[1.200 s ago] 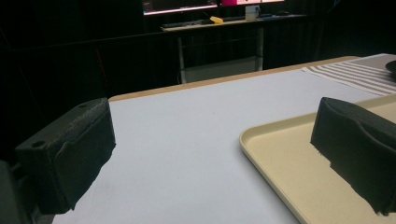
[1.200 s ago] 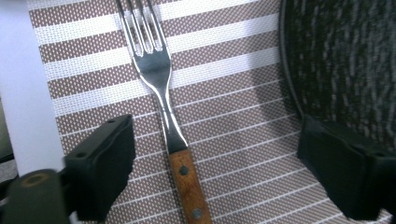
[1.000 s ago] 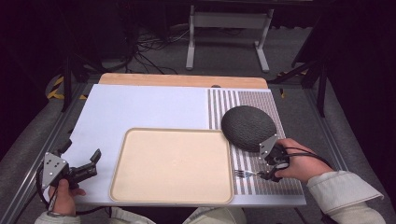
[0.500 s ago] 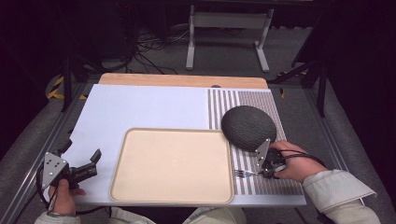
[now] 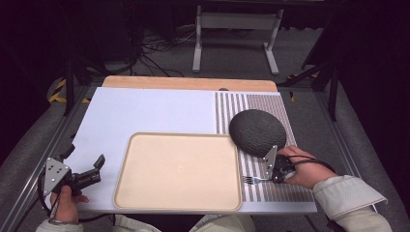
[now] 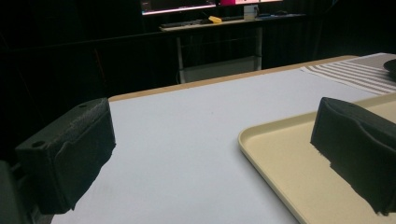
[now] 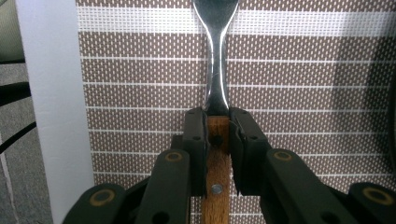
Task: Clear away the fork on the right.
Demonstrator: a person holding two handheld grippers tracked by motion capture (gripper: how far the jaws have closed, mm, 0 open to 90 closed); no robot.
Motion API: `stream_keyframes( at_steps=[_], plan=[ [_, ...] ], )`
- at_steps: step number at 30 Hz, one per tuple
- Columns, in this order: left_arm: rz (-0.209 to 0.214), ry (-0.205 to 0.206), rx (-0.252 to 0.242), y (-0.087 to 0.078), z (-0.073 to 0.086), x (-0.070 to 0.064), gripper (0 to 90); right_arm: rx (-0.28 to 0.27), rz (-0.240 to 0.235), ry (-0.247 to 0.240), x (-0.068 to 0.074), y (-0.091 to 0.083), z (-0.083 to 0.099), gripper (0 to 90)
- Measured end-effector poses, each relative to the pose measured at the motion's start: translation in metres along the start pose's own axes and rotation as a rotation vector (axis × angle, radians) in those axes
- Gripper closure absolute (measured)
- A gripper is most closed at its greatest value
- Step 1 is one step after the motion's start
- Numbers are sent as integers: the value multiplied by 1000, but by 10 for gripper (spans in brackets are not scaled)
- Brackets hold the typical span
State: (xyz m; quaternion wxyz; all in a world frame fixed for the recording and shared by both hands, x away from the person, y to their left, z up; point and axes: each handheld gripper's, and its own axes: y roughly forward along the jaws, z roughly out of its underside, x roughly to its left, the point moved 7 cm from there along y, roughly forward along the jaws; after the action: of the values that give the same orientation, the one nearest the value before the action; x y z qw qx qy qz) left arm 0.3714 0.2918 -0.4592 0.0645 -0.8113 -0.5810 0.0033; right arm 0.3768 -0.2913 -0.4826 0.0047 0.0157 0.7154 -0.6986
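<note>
Right claw [image 7: 216, 133] is clamped on a fork [image 7: 215, 65], its jaws closed on either side of the wooden handle just behind the point where the metal neck begins. In the high view the right claw [image 5: 276, 170] sits low over the striped placemat [image 5: 270, 108], with the fork [image 5: 252, 180] pointing toward the tray [image 5: 178, 170] and its tines just beside the tray's right edge. Whether the fork rests on the placemat or is raised clear of it cannot be told. The grip looks centred on the handle; judged from this, the step in hand is lifting and carrying the fork. To do it well, keep the jaws firmly closed, raise the fork straight up before moving sideways, and hold the handle level so the heavier metal end does not pivot downward. Clear the tray's raised rim before crossing it. A dark round bowl [image 5: 257, 132], turned upside down, lies just behind the right claw; avoid brushing it. Left claw [image 5: 82, 176] is released, jaws spread and empty, hovering above the white counter [image 5: 145, 111] left of the tray.
</note>
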Motion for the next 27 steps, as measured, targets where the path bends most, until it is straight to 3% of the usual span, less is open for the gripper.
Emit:
stream_keyframes(
  at_steps=[8,27],
  plan=[
    [0,-3,1,0,0,0,4,-18,23,7,-2,-5,0,779],
    [0,-9,0,0,0,1,4,-70,117,67,-11,-49,-4,779]
  ],
)
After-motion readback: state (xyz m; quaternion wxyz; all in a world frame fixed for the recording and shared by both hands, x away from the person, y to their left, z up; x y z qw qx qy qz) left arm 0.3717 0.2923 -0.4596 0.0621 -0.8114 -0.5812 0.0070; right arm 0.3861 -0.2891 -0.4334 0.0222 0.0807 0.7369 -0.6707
